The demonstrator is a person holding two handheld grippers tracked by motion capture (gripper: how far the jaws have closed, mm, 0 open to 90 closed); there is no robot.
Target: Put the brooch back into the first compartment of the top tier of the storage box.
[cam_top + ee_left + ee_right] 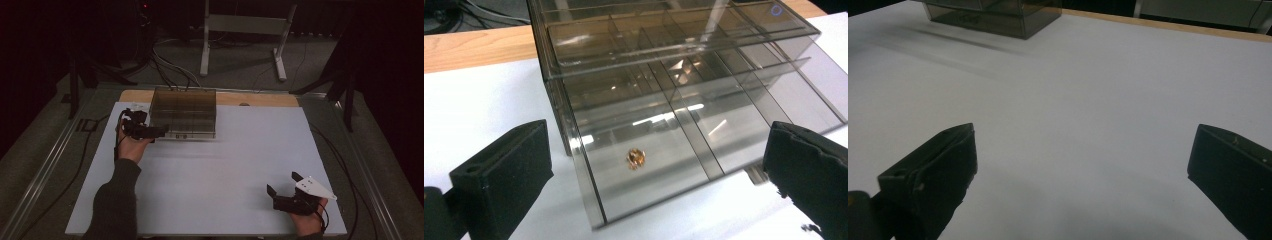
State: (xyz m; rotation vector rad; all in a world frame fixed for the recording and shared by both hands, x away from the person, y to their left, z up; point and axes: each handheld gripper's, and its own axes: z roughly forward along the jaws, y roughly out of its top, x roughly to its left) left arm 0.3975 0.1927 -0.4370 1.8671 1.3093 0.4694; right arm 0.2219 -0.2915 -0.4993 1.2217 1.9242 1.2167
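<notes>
Tongs: right (282, 183) near-right on counter (225, 165), jaws spread, empty. Left tongs (159, 131) far-left, jaws wide, nothing gripped, w/ drawer box (184, 112) corner between them. Best re-close squarely on the drawer front, approx at its brass knob (635, 157).

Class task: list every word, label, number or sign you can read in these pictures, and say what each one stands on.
None can be read.
The smoked plastic drawer box carries no lettering; the small blue ring near its far corner is a plain mark, not a letter.
The white table top bears no print.
</notes>
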